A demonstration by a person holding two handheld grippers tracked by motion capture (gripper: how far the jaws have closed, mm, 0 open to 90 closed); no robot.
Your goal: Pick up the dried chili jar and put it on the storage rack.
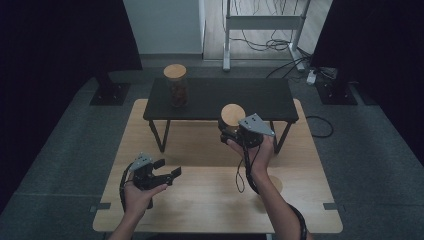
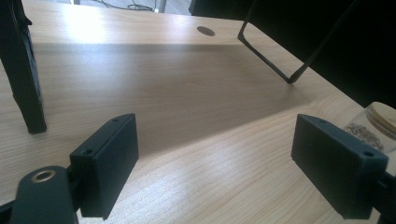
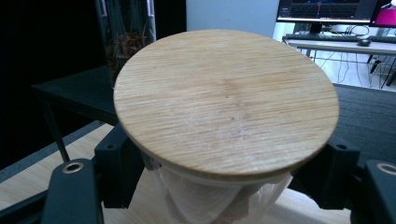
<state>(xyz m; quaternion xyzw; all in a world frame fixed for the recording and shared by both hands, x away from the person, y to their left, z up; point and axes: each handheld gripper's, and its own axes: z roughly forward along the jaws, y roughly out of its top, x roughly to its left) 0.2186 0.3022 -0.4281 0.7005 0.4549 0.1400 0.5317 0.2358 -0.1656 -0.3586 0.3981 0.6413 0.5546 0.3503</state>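
A glass jar with a round bamboo lid [image 3: 226, 98] stands upright between the jaws of my right gripper [image 3: 224, 186], which is shut on its glass body just under the lid. In the high view this jar [image 1: 232, 115] and the right gripper [image 1: 228, 132] are in front of the low black table [image 1: 250, 95]; whether the jar rests on the wood I cannot tell. The jar's lid edge [image 2: 384, 117] also peeks in at the right of the left gripper view. My left gripper [image 1: 169, 168] hovers open over the wooden tabletop [image 2: 196, 102], its pads [image 2: 109, 163] wide apart with nothing between them.
A second lidded jar [image 1: 176, 86] with dark contents stands on the black table's left end, also seen as the jar [image 3: 125, 32] behind the lid. The black table's thin legs [image 2: 275, 60] rest on the wooden table [image 1: 200, 205]. A round dark mark [image 1: 274, 184] lies beside the right forearm.
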